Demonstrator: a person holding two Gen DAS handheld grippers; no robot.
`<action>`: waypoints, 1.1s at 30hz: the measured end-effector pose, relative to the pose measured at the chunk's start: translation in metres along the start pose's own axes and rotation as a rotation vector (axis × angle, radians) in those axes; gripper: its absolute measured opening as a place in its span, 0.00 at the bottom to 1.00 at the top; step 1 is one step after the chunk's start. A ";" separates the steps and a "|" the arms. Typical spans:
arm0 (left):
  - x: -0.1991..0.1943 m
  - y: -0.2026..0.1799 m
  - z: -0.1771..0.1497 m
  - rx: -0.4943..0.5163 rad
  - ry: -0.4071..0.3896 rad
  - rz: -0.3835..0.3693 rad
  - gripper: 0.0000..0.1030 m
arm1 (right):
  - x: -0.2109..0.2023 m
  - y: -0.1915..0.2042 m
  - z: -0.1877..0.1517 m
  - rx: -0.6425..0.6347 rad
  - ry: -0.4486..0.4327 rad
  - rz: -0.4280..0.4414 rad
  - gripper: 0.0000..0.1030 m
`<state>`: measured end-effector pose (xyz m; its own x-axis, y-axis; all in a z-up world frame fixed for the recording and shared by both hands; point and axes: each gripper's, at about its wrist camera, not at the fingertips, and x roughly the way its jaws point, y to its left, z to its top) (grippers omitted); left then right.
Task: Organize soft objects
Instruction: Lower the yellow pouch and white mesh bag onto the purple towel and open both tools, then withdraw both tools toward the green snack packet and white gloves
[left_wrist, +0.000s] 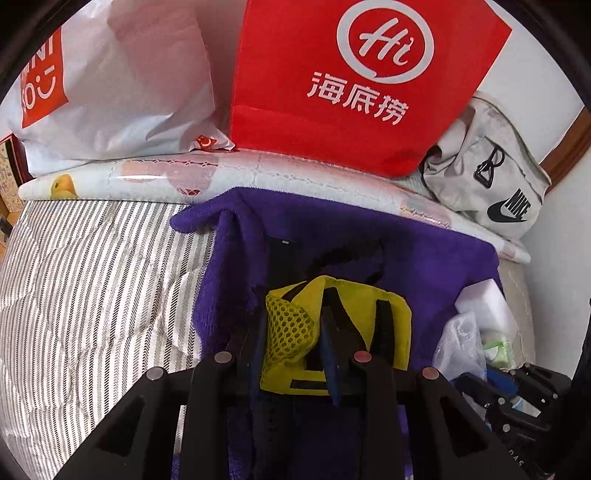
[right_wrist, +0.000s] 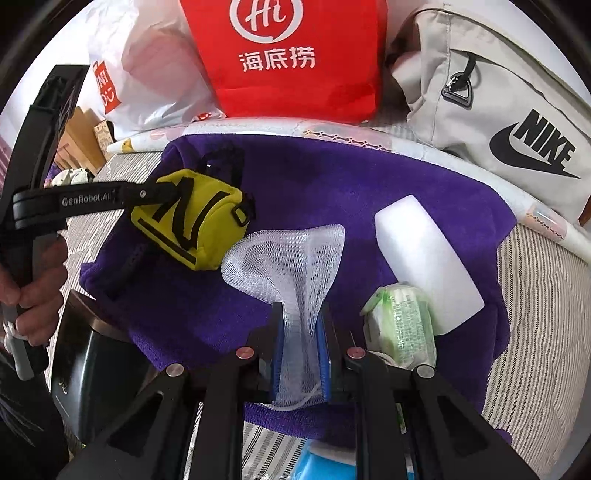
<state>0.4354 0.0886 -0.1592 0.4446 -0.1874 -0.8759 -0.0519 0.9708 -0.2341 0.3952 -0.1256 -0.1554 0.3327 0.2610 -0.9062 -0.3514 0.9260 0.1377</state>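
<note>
key relation: yellow pouch (left_wrist: 334, 332) sits right between the left gripper (left_wrist: 293, 332) jaws, long side crossways, over the purple towel (left_wrist: 424, 258)
left jaws: pinching the pouch
right gripper (right_wrist: 301, 332): jaws clamped on white mesh bag (right_wrist: 284, 258), trailing ahead onto the towel

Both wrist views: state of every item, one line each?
Yellow pouch: clamped in left gripper, over purple towel.
Mesh bag: clamped in right gripper, empty.
White sponge: lying on towel.
Tissue pack: sealed, beside sponge.
Red bag: upright.
</note>
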 end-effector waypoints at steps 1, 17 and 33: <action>0.000 0.000 -0.001 -0.001 0.006 0.002 0.26 | 0.001 0.000 0.000 0.002 0.003 0.003 0.17; -0.039 -0.012 -0.016 0.065 -0.056 0.036 0.51 | -0.021 0.000 -0.007 0.045 -0.048 0.070 0.60; -0.128 -0.019 -0.079 0.077 -0.137 0.053 0.51 | -0.110 0.026 -0.059 0.033 -0.160 0.087 0.60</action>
<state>0.3088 0.0820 -0.0763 0.5615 -0.1185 -0.8189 -0.0126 0.9884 -0.1516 0.2981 -0.1467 -0.0759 0.4384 0.3785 -0.8152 -0.3574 0.9056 0.2283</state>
